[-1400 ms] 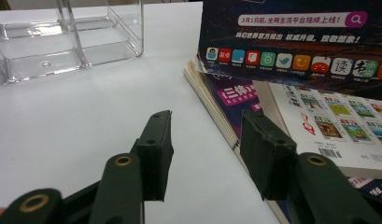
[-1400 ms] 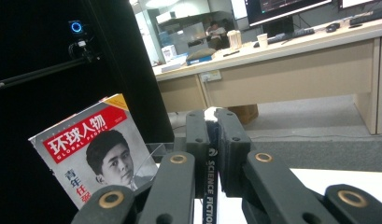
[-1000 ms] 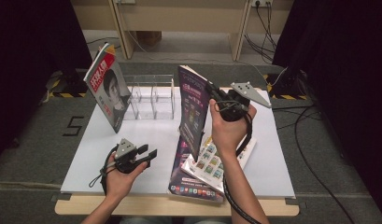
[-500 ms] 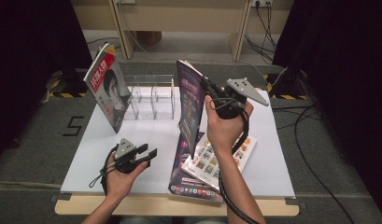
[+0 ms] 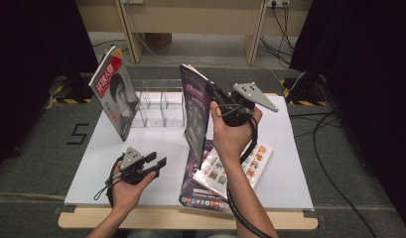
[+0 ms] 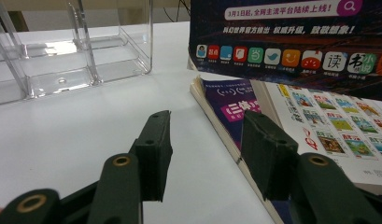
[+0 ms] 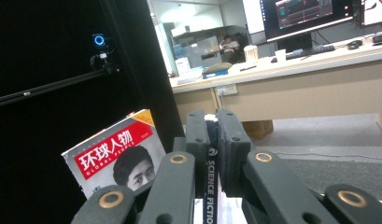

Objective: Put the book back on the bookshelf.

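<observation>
My right gripper [image 5: 213, 95] is shut on the spine of a dark purple magazine [image 5: 194, 116], which it holds upright above the table's middle. In the right gripper view the jaws [image 7: 212, 122] clamp the spine [image 7: 210, 186], which reads SCIENCE FICTION. A red-covered magazine [image 5: 113, 95] leans at the left end of a clear acrylic rack [image 5: 161, 105]. My left gripper [image 5: 159, 164] rests low near the front left, open and with nothing in it. In the left gripper view its jaws [image 6: 205, 144] point toward two flat magazines, one purple [image 6: 230, 112] and one white [image 6: 338, 133].
The white table [image 5: 290, 163] carries a flat purple magazine [image 5: 195, 196] with a white picture-grid magazine [image 5: 240, 168] lying on it, under my right forearm. Dark curtains stand on both sides. Cables run over the floor at the right.
The right hand has carried the upright purple magazine a little left and up, toward the rack. The left hand has stayed where it was.
</observation>
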`<state>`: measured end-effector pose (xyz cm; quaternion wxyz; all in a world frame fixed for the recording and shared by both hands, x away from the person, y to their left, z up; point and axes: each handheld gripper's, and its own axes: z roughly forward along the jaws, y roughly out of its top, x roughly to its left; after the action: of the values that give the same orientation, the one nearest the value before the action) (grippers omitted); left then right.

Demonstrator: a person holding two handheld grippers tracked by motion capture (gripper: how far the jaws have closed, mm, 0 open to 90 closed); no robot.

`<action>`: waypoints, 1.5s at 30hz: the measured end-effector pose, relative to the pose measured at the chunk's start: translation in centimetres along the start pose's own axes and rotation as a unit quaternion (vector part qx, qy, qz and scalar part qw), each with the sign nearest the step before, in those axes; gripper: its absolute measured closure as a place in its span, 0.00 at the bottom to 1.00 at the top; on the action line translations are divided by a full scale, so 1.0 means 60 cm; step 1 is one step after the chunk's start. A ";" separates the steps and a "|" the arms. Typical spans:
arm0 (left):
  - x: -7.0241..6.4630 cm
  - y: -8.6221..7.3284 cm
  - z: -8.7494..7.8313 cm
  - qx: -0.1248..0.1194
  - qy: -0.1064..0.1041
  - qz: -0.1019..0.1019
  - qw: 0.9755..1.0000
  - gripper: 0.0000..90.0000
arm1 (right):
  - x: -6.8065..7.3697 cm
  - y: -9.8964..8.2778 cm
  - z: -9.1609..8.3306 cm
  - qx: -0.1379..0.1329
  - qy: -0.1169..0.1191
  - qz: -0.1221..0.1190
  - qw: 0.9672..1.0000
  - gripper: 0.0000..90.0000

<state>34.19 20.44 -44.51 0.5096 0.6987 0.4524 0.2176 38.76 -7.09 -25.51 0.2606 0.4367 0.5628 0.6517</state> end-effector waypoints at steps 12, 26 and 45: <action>0.000 -0.001 0.002 -0.003 0.001 -0.002 1.000 0.58 | 0.013 -0.001 0.019 0.003 0.008 -0.002 1.000 0.94; 0.002 0.003 -0.001 -0.011 0.005 -0.004 1.000 0.58 | 0.018 -0.005 0.051 0.009 0.006 -0.007 1.000 0.94; -0.024 0.030 -0.010 -0.039 -0.008 0.009 0.999 0.55 | 0.021 -0.020 0.071 0.014 0.001 -0.003 1.000 0.94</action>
<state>33.79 19.39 -42.40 0.5377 0.6845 0.4331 0.2342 41.65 -3.59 -26.36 0.2562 0.4381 0.5737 0.6429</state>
